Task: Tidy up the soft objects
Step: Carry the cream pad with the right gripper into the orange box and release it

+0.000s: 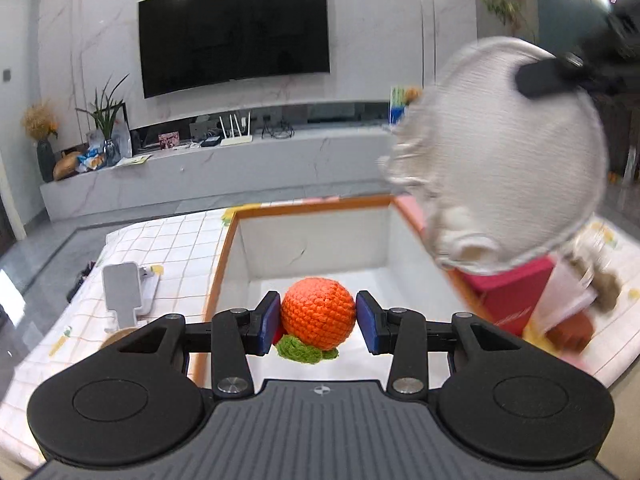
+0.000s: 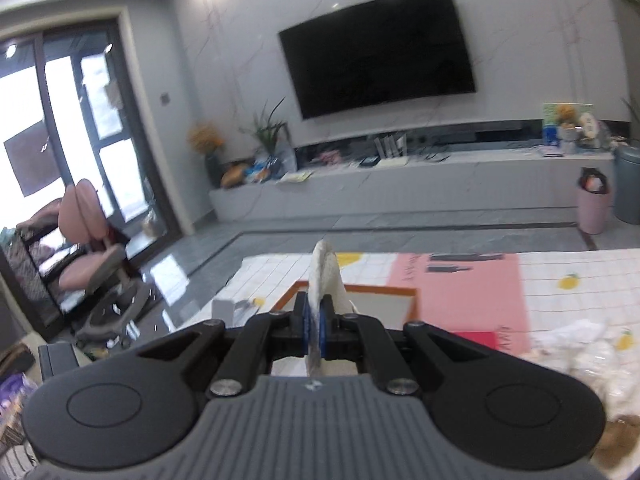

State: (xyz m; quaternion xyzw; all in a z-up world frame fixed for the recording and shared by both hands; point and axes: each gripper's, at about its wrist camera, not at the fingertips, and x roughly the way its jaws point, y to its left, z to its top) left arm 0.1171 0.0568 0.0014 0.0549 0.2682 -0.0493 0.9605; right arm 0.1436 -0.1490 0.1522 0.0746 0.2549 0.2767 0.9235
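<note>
In the left wrist view an orange crocheted ball with a green leaf (image 1: 318, 317) sits between the blue pads of my left gripper (image 1: 318, 322), over the white box with an orange rim (image 1: 308, 208). The left pad touches it; a small gap shows at the right pad. My right gripper (image 2: 316, 326) is shut on a flat round white cloth pad (image 2: 325, 270), held edge-on above the box (image 2: 384, 290). The same pad (image 1: 508, 160) shows large and blurred at the right of the left wrist view, with the right gripper's black finger (image 1: 548, 76) on it.
The box stands on a white checked cloth (image 1: 168, 236) with lemon prints. A grey paddle-shaped object (image 1: 122, 292) lies left of the box. A red and pink box (image 1: 508, 292) and brown plush things (image 1: 600, 280) sit to the right. White soft items (image 2: 588, 344) lie on the cloth.
</note>
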